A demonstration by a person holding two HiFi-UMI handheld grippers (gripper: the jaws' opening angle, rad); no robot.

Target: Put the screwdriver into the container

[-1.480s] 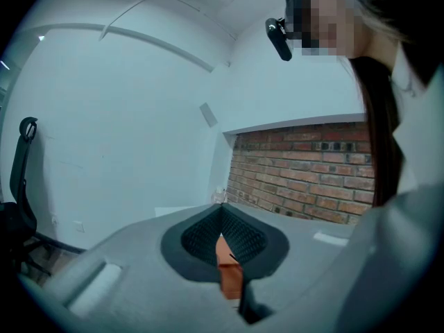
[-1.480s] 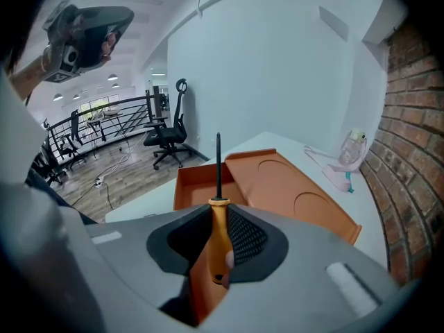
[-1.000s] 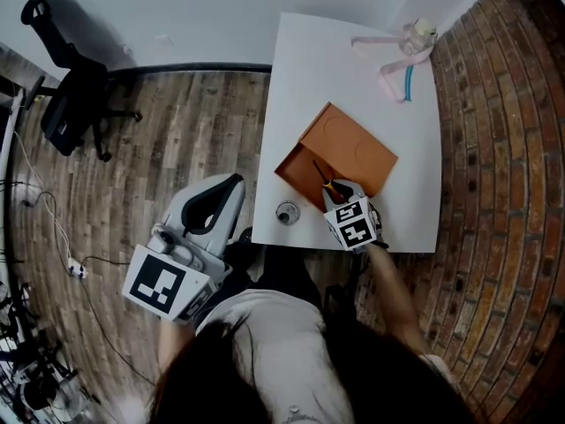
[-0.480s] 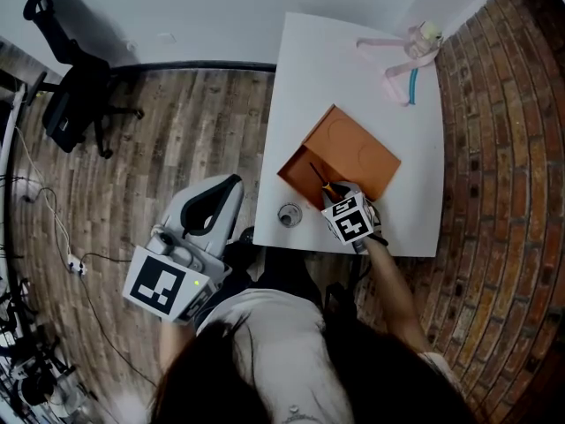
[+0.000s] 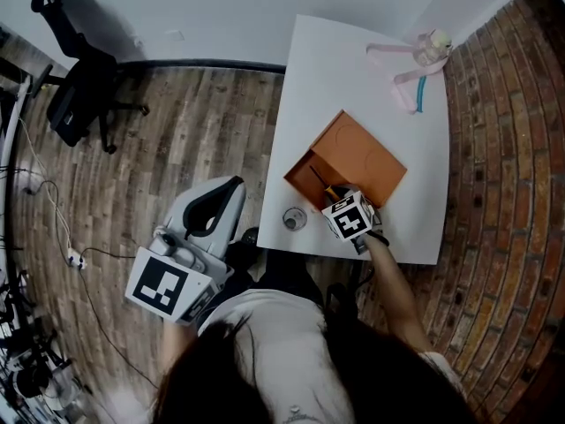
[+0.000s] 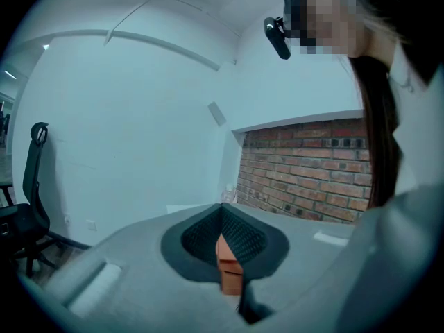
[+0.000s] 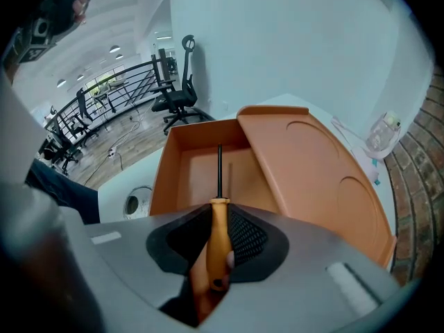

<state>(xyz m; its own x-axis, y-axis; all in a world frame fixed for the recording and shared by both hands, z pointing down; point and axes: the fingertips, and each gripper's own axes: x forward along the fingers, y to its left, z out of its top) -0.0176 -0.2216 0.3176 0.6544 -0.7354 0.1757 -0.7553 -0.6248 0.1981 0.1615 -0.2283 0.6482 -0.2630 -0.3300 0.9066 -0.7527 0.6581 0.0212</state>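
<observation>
My right gripper (image 5: 335, 200) is shut on the orange handle of the screwdriver (image 7: 218, 238) at the table's near edge. The screwdriver's black shaft (image 5: 320, 182) points out over the open compartment of the orange container (image 7: 316, 179), its tip above the compartment floor. The container (image 5: 357, 157) lies on the white table (image 5: 353, 69), its flat lid part to the right. My left gripper (image 5: 225, 197) hangs off the table's left side above the wooden floor. Its jaws (image 6: 223, 214) meet with nothing held.
A small round object (image 5: 294, 219) sits on the table just left of the container. Pink ribbon and a clear item (image 5: 415, 56) lie at the far right corner. An office chair (image 5: 79, 87) stands far left; a brick wall runs along the right.
My right gripper has carried the screwdriver slightly forward and left, further over the container's open compartment. The left gripper has held its place.
</observation>
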